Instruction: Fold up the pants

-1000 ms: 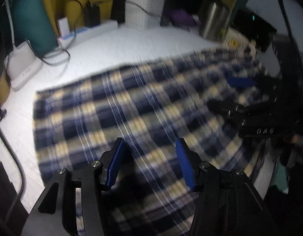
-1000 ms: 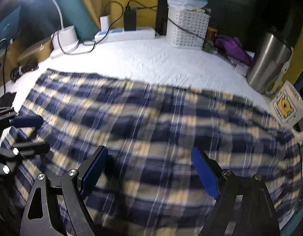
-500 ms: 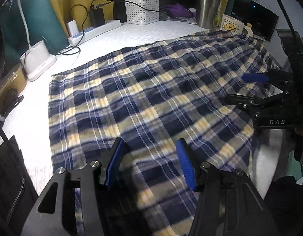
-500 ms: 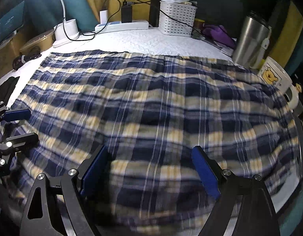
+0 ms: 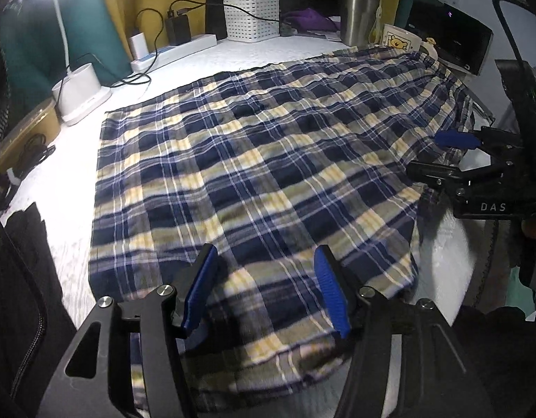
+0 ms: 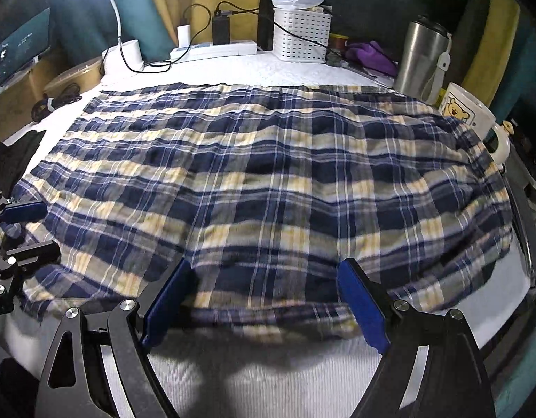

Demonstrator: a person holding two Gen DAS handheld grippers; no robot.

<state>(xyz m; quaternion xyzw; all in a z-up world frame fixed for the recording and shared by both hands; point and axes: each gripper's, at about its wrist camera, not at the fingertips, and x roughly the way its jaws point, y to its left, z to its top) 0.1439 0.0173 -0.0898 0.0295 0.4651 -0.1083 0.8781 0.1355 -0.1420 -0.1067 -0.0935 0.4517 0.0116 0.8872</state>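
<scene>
The left gripper (image 5: pixel 264 278) hangs over the near edge of the plaid pants (image 5: pixel 254 160), its jaws opening with cloth beneath them, not pinched. The right gripper (image 6: pixel 264 299) stands wide and empty at the pants' near hem. The pants lie spread flat on the white table (image 6: pixel 268 376). At two o'clock stand a mug (image 6: pixel 466 113) and steel tumbler (image 6: pixel 421 59); at twelve, a white basket (image 6: pixel 301 35).

White letters "DAS" showing on the black body of the right tool (image 5: pixel 438 155), to the right of the plaid pants (image 5: pixel 254 174), screen (image 6: pixel 19 48) text left of the pants staying too small to read
</scene>
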